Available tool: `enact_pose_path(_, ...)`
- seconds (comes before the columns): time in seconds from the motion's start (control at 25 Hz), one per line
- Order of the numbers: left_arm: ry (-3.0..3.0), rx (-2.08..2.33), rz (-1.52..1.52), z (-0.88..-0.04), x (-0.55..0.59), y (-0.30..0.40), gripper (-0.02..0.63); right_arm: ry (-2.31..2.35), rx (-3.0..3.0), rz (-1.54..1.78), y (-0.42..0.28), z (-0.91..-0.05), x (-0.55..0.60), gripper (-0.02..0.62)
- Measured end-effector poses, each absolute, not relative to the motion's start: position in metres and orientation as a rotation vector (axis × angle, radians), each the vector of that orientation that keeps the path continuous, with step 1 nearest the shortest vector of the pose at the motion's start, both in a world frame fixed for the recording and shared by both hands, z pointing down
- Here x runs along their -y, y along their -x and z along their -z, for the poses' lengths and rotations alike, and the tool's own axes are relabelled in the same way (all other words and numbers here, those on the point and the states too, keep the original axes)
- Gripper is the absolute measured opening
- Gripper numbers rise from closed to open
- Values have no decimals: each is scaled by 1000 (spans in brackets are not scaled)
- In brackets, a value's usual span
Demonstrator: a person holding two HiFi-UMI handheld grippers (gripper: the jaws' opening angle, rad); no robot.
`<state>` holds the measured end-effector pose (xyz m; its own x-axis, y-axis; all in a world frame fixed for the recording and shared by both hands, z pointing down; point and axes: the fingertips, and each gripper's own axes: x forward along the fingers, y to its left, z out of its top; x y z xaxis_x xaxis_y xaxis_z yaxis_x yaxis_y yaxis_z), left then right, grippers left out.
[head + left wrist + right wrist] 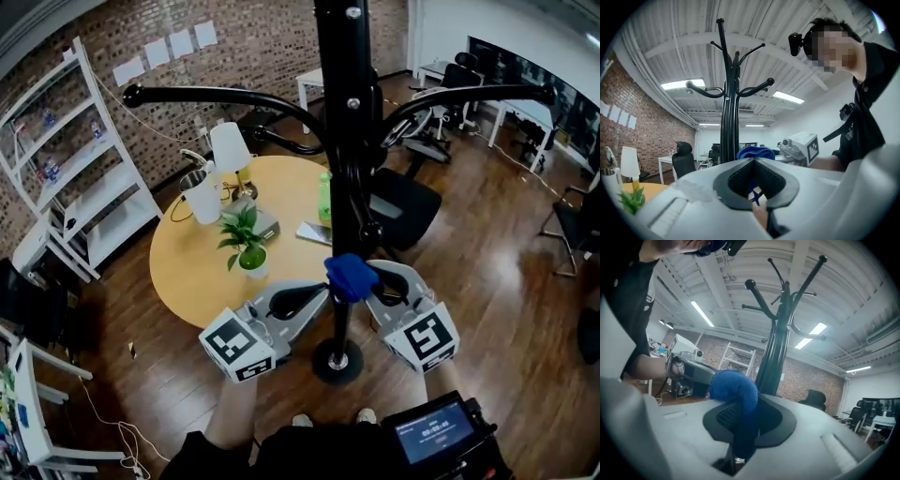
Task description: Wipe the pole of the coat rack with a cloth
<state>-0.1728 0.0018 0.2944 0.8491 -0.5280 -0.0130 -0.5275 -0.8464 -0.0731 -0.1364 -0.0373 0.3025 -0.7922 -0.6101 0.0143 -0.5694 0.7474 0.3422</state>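
Blue cloth (352, 277), black pole (345, 141)

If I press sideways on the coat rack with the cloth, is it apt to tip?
Probably tippy: the coat rack is tall on a small round base, so press lightly. The blue cloth bunched in the right gripper looks soft, likely cushioning contact.

Bright, even light falls from ceiling strip lamps (684, 85) on either side of the coat rack (729, 117). Every view bows at its edges, with dark corners. The blue cloth (733, 385) in front of the coat rack is blurred.
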Motion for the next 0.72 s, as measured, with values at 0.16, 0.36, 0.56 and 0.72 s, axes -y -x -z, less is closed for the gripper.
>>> enact_pose_path(0.16, 2983, -717, -14, -288, -2, 186, 0, -1123, 2681, 504, 141, -304, 46, 44)
enact_pose_path(0.36, 3017, -638, -4, -287, -4, 192, 0, -1217, 2580, 477, 140, -303, 56, 46)
enact_pose_path(0.56, 2960, -664, -23, -268, -7, 202, 0, -1278, 2629, 628, 145, -250, 57, 48)
enact_pose_path(0.72, 2894, -667, -30, -247, -7, 201, 0, -1347, 2714, 704, 138, -191, 54, 49)
